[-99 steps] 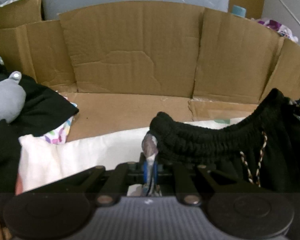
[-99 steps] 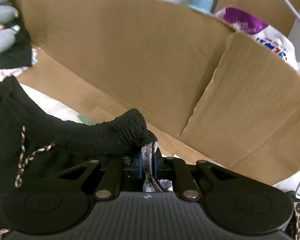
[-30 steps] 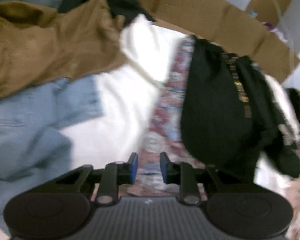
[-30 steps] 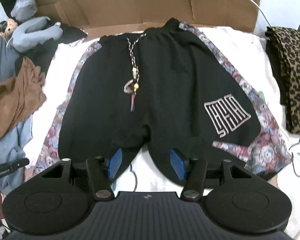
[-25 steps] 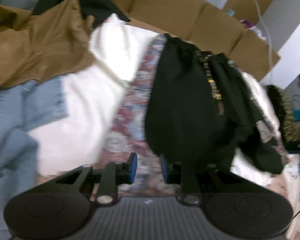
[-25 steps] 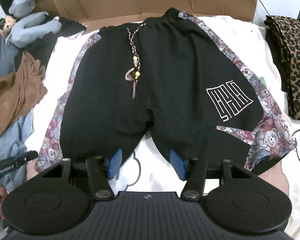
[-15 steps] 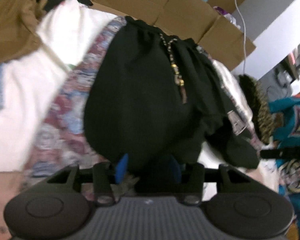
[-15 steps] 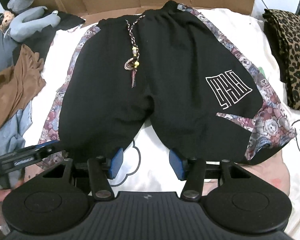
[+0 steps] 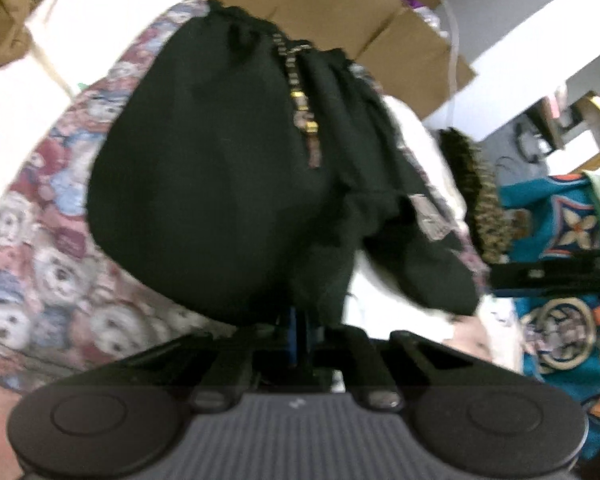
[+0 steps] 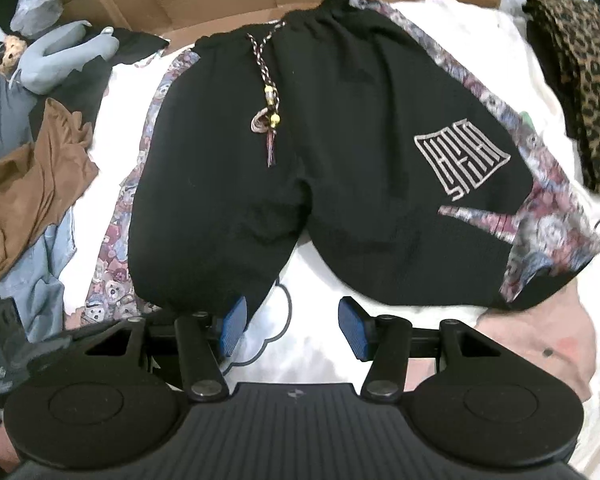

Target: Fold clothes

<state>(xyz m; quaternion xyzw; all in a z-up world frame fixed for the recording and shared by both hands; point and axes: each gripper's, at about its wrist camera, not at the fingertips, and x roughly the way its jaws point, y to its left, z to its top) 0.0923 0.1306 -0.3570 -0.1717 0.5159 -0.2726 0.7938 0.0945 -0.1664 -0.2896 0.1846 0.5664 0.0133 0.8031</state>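
The left gripper [image 9: 300,330] is clamped on the black shorts' [image 10: 320,160] hem at 7 o'clock — to fold; the right gripper [image 10: 290,326] waits, fingers apart.

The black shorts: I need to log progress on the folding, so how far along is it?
Done: the black shorts lie spread flat, front up, drawstring on top, on the white sheet. In hand: the left gripper is shut on a leg hem; the right gripper hovers open near the other leg, gripping nothing. Left: no fold is visible yet, so every fold remains.
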